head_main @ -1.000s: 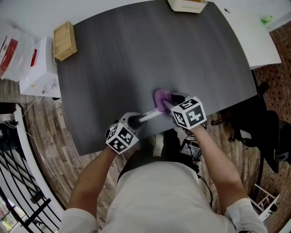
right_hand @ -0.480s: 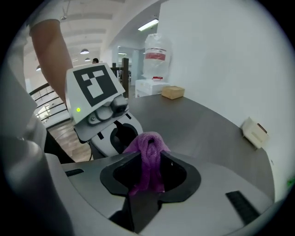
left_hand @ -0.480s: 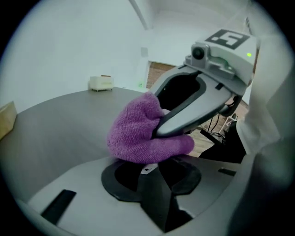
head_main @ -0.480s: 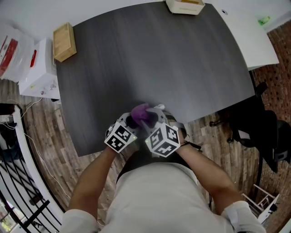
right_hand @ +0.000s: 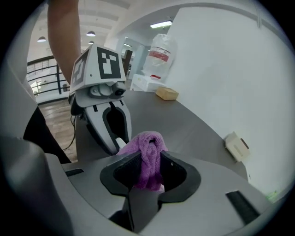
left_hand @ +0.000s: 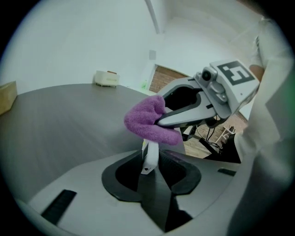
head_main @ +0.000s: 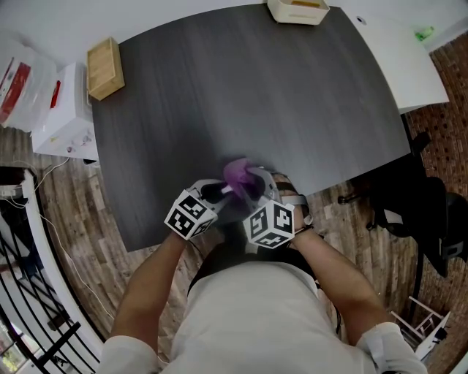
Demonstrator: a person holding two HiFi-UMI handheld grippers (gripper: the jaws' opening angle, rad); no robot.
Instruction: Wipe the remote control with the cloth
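Both tools are up at the near edge of the dark table, about midway along it, right in front of the person's body. The left gripper has its jaws pressed in on the white remote control, pinching one end so the slim body sticks out from between the pads. In the left gripper view the remote's other end disappears into the purple cloth, which sits bunched right on top of it, touching it. The right gripper is clamped tight on that cloth: its own view shows the fabric squeezed in a fold between both pads, with more puffing out past the tips. From the head view the cloth is a small purple lump between the two marker cubes, and the right gripper comes in across from the left one, their tips almost meeting. Whether the remote hangs clear of the tabletop or rests on it is hard to tell. Elsewhere, a wooden box sits at the table's far-left corner, and a cream box rests at the far edge, both well apart from the action.
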